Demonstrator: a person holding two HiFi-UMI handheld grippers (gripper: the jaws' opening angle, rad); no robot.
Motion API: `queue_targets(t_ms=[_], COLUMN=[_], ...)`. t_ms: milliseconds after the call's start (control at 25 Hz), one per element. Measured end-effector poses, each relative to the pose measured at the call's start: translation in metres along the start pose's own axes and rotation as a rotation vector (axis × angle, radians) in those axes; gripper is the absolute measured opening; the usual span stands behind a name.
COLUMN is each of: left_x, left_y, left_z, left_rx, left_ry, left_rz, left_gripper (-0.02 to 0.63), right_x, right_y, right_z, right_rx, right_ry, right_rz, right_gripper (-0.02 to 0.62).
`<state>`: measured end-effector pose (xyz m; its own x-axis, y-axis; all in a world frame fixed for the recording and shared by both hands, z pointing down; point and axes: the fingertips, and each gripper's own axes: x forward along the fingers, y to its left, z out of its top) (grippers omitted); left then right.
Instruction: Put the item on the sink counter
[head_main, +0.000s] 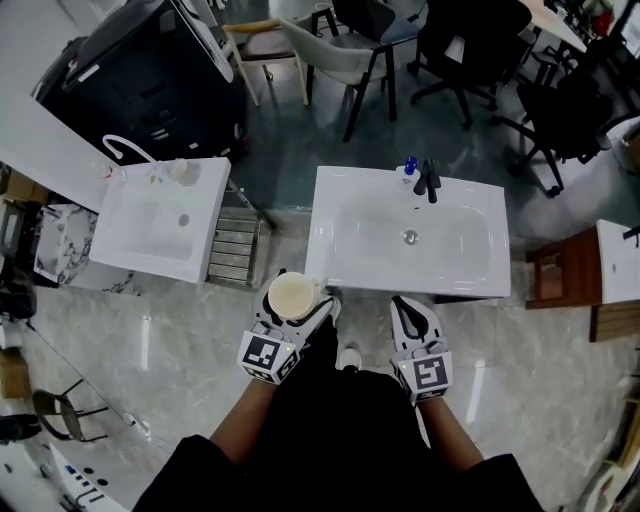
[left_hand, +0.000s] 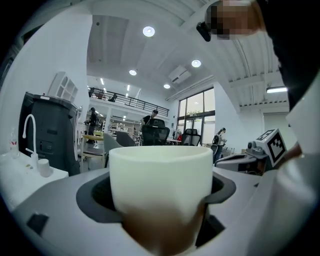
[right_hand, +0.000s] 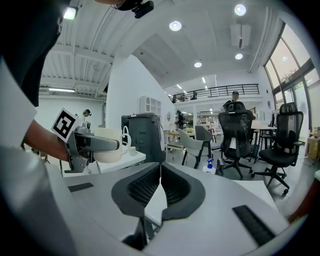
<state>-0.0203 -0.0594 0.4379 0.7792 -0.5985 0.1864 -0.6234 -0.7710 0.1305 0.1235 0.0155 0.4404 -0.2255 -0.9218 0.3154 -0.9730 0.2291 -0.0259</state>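
Observation:
A cream cup stands upright between the jaws of my left gripper, which is shut on it. The cup hangs just in front of the near left corner of the white sink counter. My right gripper is shut with nothing in it, level with the counter's front edge. In the right gripper view the left gripper and cup show at the left. The counter has a basin with a drain and a black tap at the back.
A small blue-topped bottle stands beside the tap. A second white sink unit with a curved tap stands at the left, with a metal rack between the two. Office chairs fill the background. A wooden stool is at the right.

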Motion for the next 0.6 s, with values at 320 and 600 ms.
queue_targets(t_ms=[320, 600], left_x=[0.072, 0.151], left_y=[0.065, 0.11], left_z=[-0.003, -0.025], left_rx=[0.006, 0.04], left_ry=[0.03, 0.094], left_rz=[-0.059, -0.139], left_gripper=[0.448, 0.448], right_x=[0.071, 0.121], right_y=[-0.019, -0.036], right_z=[0.028, 0.038], right_rx=[0.003, 0.015], right_ry=[0.028, 0.064], right_rz=[-0.061, -0.1], right_gripper=[0.032, 0.032])
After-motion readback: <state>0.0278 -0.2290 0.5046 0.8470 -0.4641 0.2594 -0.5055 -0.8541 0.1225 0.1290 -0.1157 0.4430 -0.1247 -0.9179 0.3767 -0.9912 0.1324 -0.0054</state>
